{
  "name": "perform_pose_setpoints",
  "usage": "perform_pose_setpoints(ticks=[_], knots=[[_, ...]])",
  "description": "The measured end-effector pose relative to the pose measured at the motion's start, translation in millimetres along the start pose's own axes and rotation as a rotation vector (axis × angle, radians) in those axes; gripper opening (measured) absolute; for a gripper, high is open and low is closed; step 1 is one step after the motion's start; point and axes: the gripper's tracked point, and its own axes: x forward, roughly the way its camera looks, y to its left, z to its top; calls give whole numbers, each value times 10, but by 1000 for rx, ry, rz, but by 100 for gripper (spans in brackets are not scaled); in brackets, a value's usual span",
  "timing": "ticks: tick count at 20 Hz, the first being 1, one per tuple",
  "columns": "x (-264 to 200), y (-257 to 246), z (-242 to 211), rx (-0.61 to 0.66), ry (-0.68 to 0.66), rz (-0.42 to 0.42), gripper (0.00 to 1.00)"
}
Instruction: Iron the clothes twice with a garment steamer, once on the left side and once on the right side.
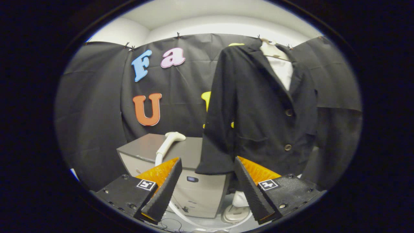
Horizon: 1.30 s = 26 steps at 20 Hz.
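— What are your fingers doing?

— My claw (207, 191) is spread wide and grasps nothing; the ribbed wedge fingers (163, 191) stand well apart with only air between them.

— Where is the steamer?

— The white plastic garment steamer head (169, 139), smooth and curved like a handle, lies on the flat top of a grey boxy steamer base unit (181, 152), ahead of my left finger. A pale hose (181, 215) loops from under the unit across the floor; where it joins I cannot quite tell.

— And the clothes?

— The black woven jacket with round metal buttons (262, 110) hangs on a cream mannequin torso (275, 51) beyond my right finger, its limp sleeve hem just past that fingertip. The mannequin's round white foot (236, 212) sits low between my fingers.
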Motion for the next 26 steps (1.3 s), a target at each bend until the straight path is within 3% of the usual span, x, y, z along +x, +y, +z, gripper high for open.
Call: perform_pose_setpoints(ticks=[4,10,18,21,26], knots=[[803,545,133,-2,61,77,100],[1750,1205,-4,23,181,123,100],[2543,1527,-504,-24,343,83,100],[2636,1568,-598,-26,393,77,94],[2674,1591,-731,-16,449,43,76]])
